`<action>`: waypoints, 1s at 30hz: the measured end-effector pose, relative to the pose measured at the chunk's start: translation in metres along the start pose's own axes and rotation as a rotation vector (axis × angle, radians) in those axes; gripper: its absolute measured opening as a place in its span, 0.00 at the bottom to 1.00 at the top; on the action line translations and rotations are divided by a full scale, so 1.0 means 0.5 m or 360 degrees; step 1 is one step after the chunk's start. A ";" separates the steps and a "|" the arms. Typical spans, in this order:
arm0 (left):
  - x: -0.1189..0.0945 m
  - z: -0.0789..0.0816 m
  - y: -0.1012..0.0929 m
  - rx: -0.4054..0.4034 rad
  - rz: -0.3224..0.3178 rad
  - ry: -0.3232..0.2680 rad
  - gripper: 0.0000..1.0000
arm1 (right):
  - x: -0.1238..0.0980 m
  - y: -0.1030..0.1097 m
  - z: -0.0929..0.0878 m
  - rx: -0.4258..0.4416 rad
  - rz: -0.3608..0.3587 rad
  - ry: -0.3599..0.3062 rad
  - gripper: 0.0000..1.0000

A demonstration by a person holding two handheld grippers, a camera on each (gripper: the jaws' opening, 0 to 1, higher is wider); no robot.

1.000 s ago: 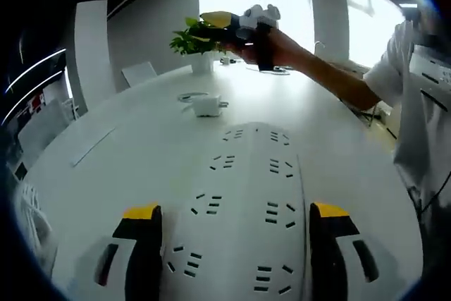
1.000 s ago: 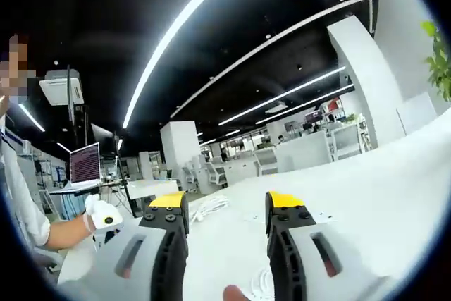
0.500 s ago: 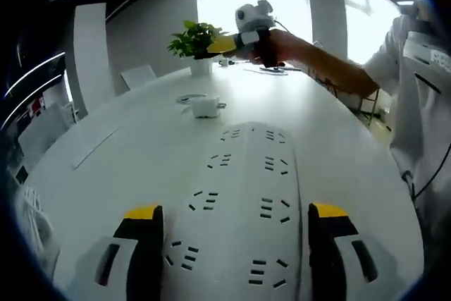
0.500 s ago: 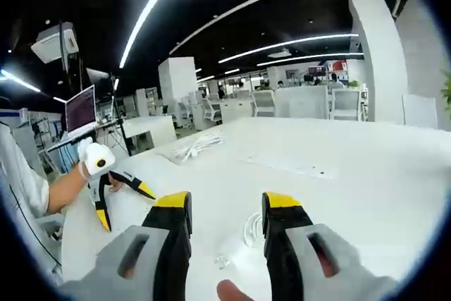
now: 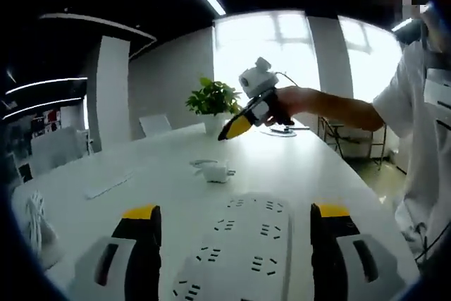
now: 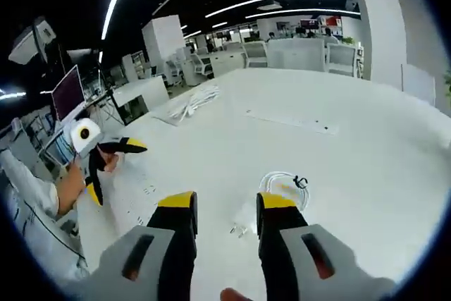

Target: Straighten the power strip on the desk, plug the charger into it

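A white power strip (image 5: 239,255) lies flat on the white desk (image 5: 331,174), its near end between the jaws of my left gripper (image 5: 235,211), which stands wide open astride it. Beyond the strip sits the white charger (image 5: 215,172) with its coiled cable. My right gripper (image 5: 243,114), held by a hand, hovers above and behind the charger, its yellow tips pointing down. In the right gripper view my right gripper (image 6: 225,201) is open above the charger's coiled cable (image 6: 283,180) and prongs (image 6: 239,229). The left gripper (image 6: 106,163) shows at the left, over the power strip (image 6: 149,189).
A potted plant (image 5: 211,96) stands at the far end of the desk. A bundle of white cable (image 6: 194,100) and a flat white bar (image 6: 292,121) lie farther along it. The person's sleeve and body (image 5: 423,125) are at the right edge. Office desks and chairs fill the background.
The right gripper has swung down from beside the plant to above the charger, and its view now looks down on the cable coil. The left view has tilted up; the strip stays between its jaws.
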State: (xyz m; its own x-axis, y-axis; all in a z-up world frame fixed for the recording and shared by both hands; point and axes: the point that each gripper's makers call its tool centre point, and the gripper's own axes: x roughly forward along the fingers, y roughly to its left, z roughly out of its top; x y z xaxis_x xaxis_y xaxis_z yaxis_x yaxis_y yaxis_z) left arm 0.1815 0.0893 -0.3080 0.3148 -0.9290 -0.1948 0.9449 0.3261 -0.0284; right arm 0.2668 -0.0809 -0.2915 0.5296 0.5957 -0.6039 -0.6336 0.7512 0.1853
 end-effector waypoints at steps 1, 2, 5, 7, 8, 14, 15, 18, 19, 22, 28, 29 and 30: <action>-0.002 -0.003 -0.001 0.0008 -0.0006 0.0001 0.87 | 0.004 -0.006 -0.004 0.0021 -0.0018 0.0078 0.29; -0.002 -0.006 -0.002 0.0004 -0.0017 -0.0003 0.87 | 0.006 -0.009 -0.006 0.0031 -0.0035 0.0116 0.29; -0.009 -0.015 0.006 -0.0013 -0.0004 0.0006 0.85 | 0.012 -0.003 -0.026 0.0041 -0.0046 0.0305 0.29; -0.012 -0.017 0.009 -0.0041 0.0000 0.0002 0.85 | 0.020 -0.008 -0.022 0.0051 -0.0080 0.0339 0.29; -0.014 -0.018 0.013 -0.0050 0.0007 -0.0003 0.85 | 0.023 -0.009 -0.022 0.0060 -0.0091 0.0355 0.29; -0.018 -0.013 0.026 -0.0080 0.0037 -0.0033 0.84 | 0.046 -0.014 -0.046 0.0168 -0.0179 0.0453 0.25; -0.018 -0.014 0.026 -0.0084 0.0038 -0.0035 0.84 | 0.048 -0.017 -0.051 0.0183 -0.0187 0.0478 0.25; -0.016 -0.016 0.027 -0.0088 0.0037 -0.0026 0.84 | 0.048 -0.019 -0.074 0.0207 -0.0207 0.0580 0.26; -0.015 -0.018 0.027 -0.0081 0.0038 -0.0020 0.84 | 0.047 -0.026 -0.077 0.0206 -0.0232 0.0598 0.26; -0.012 -0.022 0.026 -0.0067 0.0041 -0.0002 0.83 | 0.051 -0.043 -0.075 0.0208 -0.0271 0.0633 0.26; -0.011 -0.029 0.024 -0.0054 0.0030 0.0027 0.83 | 0.075 -0.044 -0.071 0.0318 -0.0234 0.0674 0.28; -0.012 -0.027 0.023 -0.0051 0.0030 0.0023 0.83 | 0.075 -0.045 -0.071 0.0324 -0.0242 0.0679 0.28; -0.013 -0.025 0.023 -0.0052 0.0026 0.0017 0.83 | 0.076 -0.044 -0.070 0.0323 -0.0245 0.0679 0.29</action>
State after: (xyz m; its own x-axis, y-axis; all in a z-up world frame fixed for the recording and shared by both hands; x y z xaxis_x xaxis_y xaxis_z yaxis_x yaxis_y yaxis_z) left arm 0.1891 0.1012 -0.3191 0.3291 -0.9216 -0.2057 0.9361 0.3470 -0.0570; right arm 0.2810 -0.0850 -0.3458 0.3036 0.3361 -0.8916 -0.4210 0.8867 0.1910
